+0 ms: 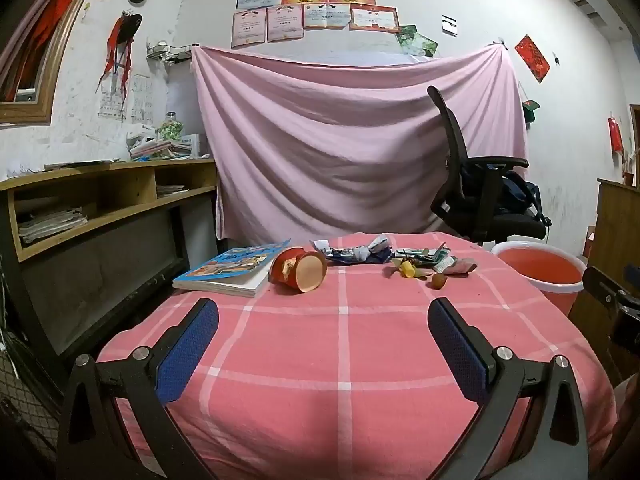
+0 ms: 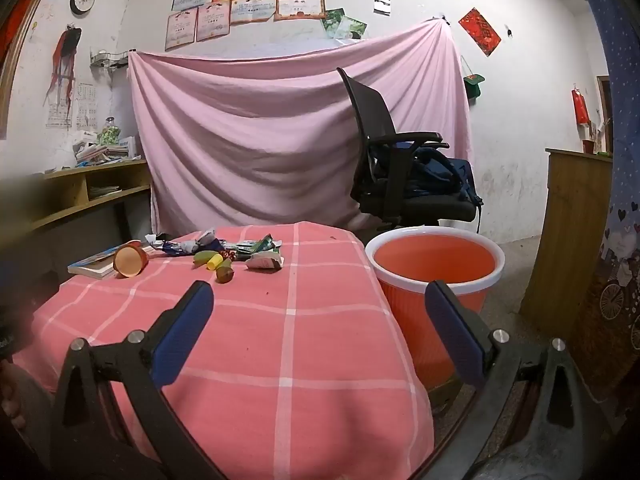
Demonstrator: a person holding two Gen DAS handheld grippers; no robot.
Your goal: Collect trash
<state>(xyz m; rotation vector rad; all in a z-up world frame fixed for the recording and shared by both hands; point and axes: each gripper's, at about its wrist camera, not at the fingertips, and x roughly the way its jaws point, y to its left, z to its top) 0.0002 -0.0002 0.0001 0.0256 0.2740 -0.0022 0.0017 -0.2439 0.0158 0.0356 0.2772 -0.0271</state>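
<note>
Lying cup (image 1: 298, 270), book (image 1: 232, 268) beside, bucket (image 2: 434, 276)

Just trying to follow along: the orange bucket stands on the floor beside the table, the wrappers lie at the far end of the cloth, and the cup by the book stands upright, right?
Nearly. The cup is not upright: it lies tipped on its side against the book, as the left wrist view shows. The bucket and wrappers are as you say.

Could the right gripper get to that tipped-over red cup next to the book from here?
Probably yes. The right gripper is open, and only bare checked cloth lies between it and the red cup, which sits at the near edge of the litter.
</note>
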